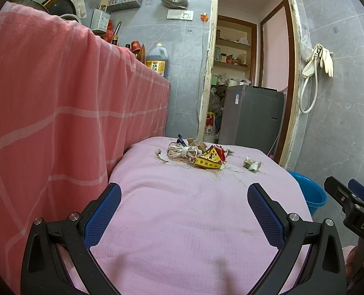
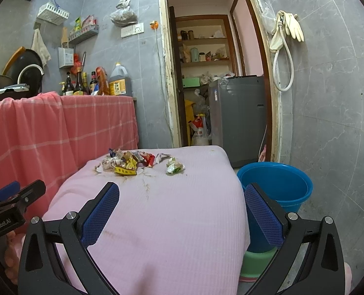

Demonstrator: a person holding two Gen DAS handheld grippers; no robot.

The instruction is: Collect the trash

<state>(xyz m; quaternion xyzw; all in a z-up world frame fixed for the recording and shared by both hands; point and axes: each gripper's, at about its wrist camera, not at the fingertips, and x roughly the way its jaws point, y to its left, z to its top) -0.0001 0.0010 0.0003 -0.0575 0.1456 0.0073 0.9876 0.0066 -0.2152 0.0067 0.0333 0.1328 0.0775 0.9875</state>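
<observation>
Fingers of our left gripper (image 1: 184, 211) are spread wide over bare pink cloth (image 1: 182, 221), holding nothing; our right gripper (image 2: 182, 211) is spread too, its right finger hanging past the cloth's right edge. Ahead we see open cloth up to the trash pile (image 2: 128, 162) near the far edge, one crumpled wrapper (image 2: 174, 167) lying just apart to its right. A blue bucket (image 2: 292, 186) stands below the right edge; a red checked cloth (image 1: 47, 110) walls the left.

Table cover (image 2: 172, 216): pink cloth, ribbed, matt.
Trash (image 2: 130, 163): crumpled paper and glossy wrappers, probably foil.
Bucket (image 2: 277, 186): smooth blue plastic.
Gripper pads (image 1: 103, 215): blue, textured.
Wall (image 2: 329, 98): polished grey tile.
</observation>
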